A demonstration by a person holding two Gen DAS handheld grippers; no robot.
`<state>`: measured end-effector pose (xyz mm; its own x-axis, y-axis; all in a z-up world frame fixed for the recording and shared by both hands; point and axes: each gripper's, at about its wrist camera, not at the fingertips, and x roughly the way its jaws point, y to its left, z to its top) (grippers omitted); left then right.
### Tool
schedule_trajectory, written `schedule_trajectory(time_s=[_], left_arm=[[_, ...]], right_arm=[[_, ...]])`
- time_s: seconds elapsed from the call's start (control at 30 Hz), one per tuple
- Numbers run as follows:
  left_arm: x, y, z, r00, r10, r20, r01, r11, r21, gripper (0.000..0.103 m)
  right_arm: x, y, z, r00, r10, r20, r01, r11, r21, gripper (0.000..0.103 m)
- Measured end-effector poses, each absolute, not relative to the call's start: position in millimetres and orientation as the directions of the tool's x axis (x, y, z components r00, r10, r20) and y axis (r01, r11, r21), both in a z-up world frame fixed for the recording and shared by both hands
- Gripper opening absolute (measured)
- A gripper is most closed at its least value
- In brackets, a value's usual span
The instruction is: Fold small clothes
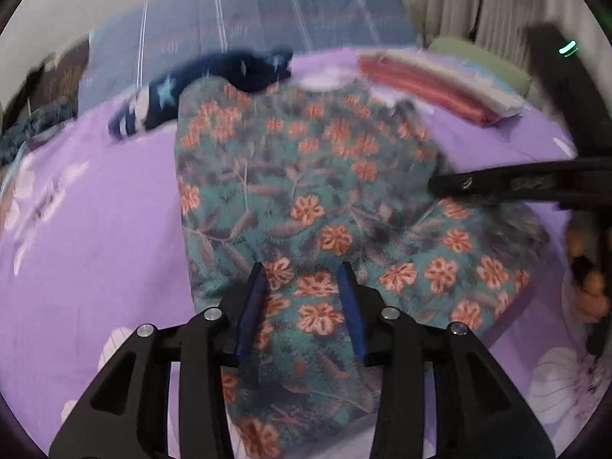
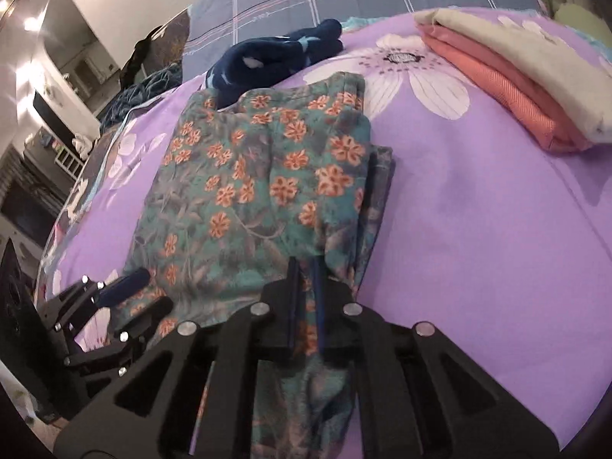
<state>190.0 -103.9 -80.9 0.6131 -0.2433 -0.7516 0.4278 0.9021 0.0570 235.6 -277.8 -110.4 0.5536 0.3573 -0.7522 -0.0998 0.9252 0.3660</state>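
Altogether, one floral garment (image 2: 244,176), two folded pieces (image 2: 508,88).

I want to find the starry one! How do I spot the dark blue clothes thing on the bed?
Look at the purple flowered bedspread. At its far edge, behind the green flowery garment, lies the dark blue garment, crumpled. It alone is navy with pale stars; the folded stack to its right is plain orange and cream.

Left gripper (image 1: 304,275) fingers parted, right gripper (image 2: 306,267) fingers pinched.
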Motion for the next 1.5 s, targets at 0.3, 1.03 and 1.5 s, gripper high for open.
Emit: schedule_trajectory(time_s=[0.3,1.03,1.5], left_arm=[[184.9,-108.0,-80.7,0.631,-0.230,-0.741,0.433,0.897,0.090,0.043],[288.2,-52.6,-86.3,0.483,-0.388,-0.785,0.323,0.912,-0.252,0.087],[321.3,-74.7,-88.7,0.488,-0.413,-0.769,0.415,0.885,-0.212,0.040]], right_arm=[[229.9,-282.3,-87.6,0.579,0.336,-0.743,-0.075,0.929,0.362,0.027],[281.9,-302.2,-113.9,0.508,0.460,-0.728,-0.096,0.870,0.483,0.062],[329.4,-287.9,-117.2,0.487,0.503,-0.714,-0.180,0.858,0.482,0.037]])
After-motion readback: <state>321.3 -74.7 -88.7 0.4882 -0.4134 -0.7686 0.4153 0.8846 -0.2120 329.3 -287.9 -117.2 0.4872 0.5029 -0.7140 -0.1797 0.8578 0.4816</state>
